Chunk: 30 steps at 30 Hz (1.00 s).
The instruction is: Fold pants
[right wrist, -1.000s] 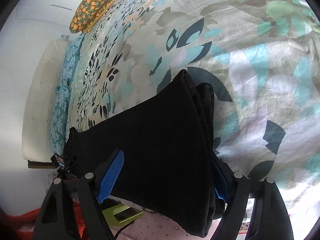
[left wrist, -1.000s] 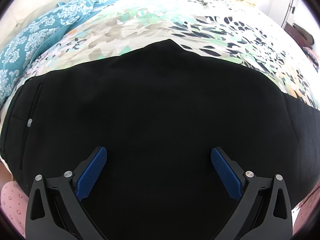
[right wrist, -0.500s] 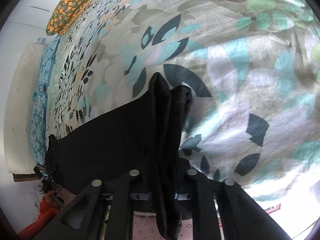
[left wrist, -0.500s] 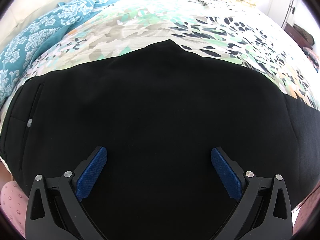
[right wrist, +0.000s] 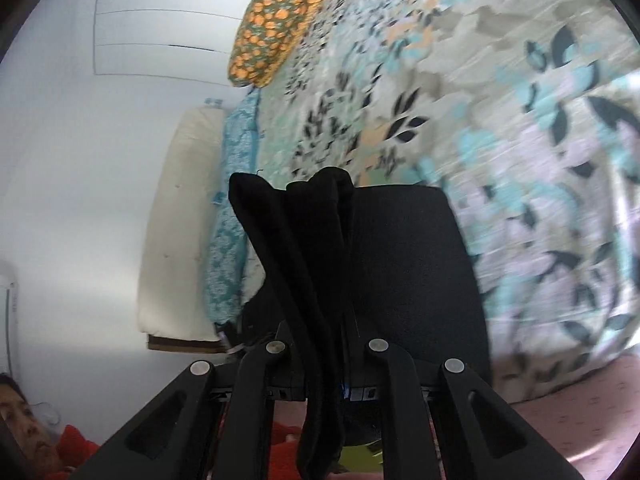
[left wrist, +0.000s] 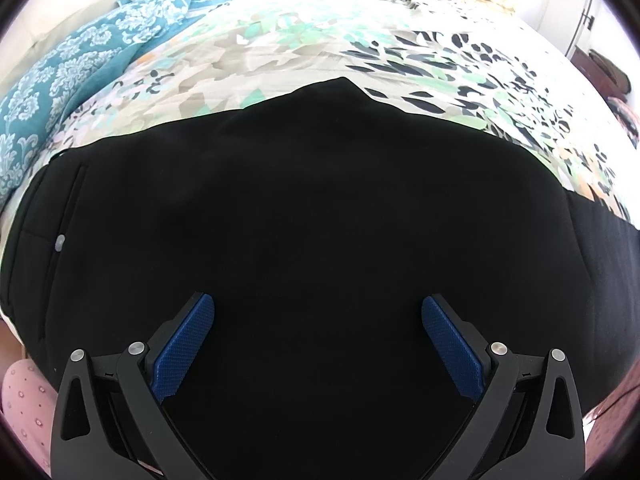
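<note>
**Hidden, cropped and blurred areas**

We find the black pants (left wrist: 320,216) cut off by the bottom and right edges of the left wrist view; their far leg ends lie outside it. The left gripper (left wrist: 318,316) covers part of the cloth, and we cannot tell whether its pads touch the fabric. In the right wrist view the floral bedspread (right wrist: 520,160) is smeared by motion blur, its pattern unreadable. The right gripper (right wrist: 326,364) has its pads buried in bunched pants fabric. A person (right wrist: 28,432) is cropped at the lower left edge.
</note>
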Available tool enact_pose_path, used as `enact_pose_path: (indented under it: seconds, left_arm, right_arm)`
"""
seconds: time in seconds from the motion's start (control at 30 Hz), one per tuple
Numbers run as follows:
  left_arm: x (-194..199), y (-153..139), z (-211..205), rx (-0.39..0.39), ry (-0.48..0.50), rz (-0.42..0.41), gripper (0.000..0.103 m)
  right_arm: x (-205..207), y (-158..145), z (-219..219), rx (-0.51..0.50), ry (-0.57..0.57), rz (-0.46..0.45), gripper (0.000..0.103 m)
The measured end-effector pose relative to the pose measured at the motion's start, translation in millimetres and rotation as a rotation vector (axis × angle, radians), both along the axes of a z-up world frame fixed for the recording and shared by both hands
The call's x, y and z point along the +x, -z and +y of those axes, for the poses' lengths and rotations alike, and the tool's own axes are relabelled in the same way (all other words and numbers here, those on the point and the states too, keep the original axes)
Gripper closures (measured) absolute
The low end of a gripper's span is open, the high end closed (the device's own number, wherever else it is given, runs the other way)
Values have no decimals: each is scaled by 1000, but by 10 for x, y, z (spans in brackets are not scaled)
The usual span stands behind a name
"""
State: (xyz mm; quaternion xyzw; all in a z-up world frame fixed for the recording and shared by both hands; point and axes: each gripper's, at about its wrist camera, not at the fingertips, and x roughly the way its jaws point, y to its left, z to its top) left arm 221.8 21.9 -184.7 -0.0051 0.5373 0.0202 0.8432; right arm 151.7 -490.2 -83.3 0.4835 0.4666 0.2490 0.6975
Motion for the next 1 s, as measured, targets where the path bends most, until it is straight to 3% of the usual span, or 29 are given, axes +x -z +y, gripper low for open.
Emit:
enact_pose_path:
  seconds: [0.13,0.27,0.37,0.43,0.5,0.53,0.57,0.6,0.73,0.9,0.97,1.0]
  left_arm:
    - [-10,-20,49,-24,-2,8,1]
    - [-46,-61,141,-80,-18,6,1]
    - [-88,-109,248,-148,-41,-4,1]
    - [-108,-129,314,-184,-57,-10,1]
    - [-116,-149,378,-226,-75,-16,1]
    - [-123,-162,407,-245,-85,-20,1]
    - [-134,-186,450,-275,-99,-29,1]
    - [-144,-209,482,-295,-109,-40,1]
    - [-215,-419,517,-390,-89,-133,1]
    - [-295,-630,87,-416,131,-205,5]
    - [-284,-616,-127,-377,209,-192,33]
    - [-247,-568,-214,-363,236,-165,38]
  right_arm:
    - [297,132,970,108,-102,-9,92]
    - [632,388,1924,134,-172,16,92]
    - [816,527,2602,91,-220,30,92]
    - [868,546,3021,10,-266,5,90]
    - [902,507,3389,-134,-333,-31,75]
    - [917,481,3544,-200,-370,-44,53]
    - [912,423,3628,-248,-395,-66,43]
    - [882,337,3654,-267,-406,-104,35]
    - [729,6,3306,-331,-349,-226,29]
    - [265,-72,2651,-433,-233,-235,23]
    - [79,-40,2529,-453,-205,-212,23]
    - [-37,-7,2454,-458,-188,-198,23]
